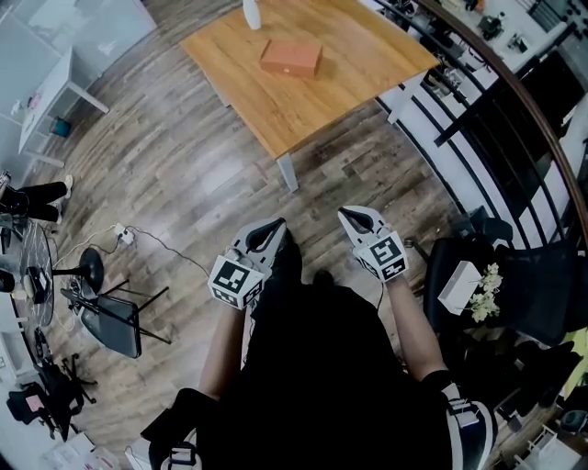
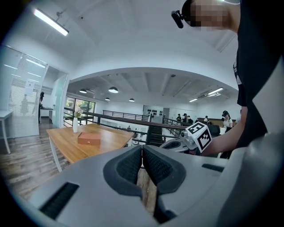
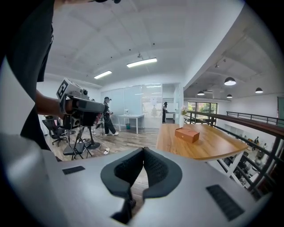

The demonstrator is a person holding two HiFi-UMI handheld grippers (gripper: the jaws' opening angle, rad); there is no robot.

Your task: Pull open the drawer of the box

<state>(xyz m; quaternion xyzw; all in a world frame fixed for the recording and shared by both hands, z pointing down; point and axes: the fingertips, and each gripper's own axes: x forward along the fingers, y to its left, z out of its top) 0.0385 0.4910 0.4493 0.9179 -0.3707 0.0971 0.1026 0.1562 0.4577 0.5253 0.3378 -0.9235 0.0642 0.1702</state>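
Held low against the person's dark shirt, the left gripper (image 1: 273,227) and the right gripper (image 1: 349,214) sit side by side with a gap between them. Both point toward the wooden table (image 1: 367,73). Each has its jaws pressed together at the tips, with nothing caught between the ribbed pads; only plank floor shows behind them. The box (image 1: 291,57), small and reddish-brown, lies flat near the middle of the table top, well apart from both grippers. From where I stand I cannot make out its drawer front. A white vase (image 1: 251,13) stands near it, toward the table's far edge. Off to the person's left a black chair (image 1: 118,323) stands on the floor, and a dark railing (image 1: 511,72) curves along the right side.
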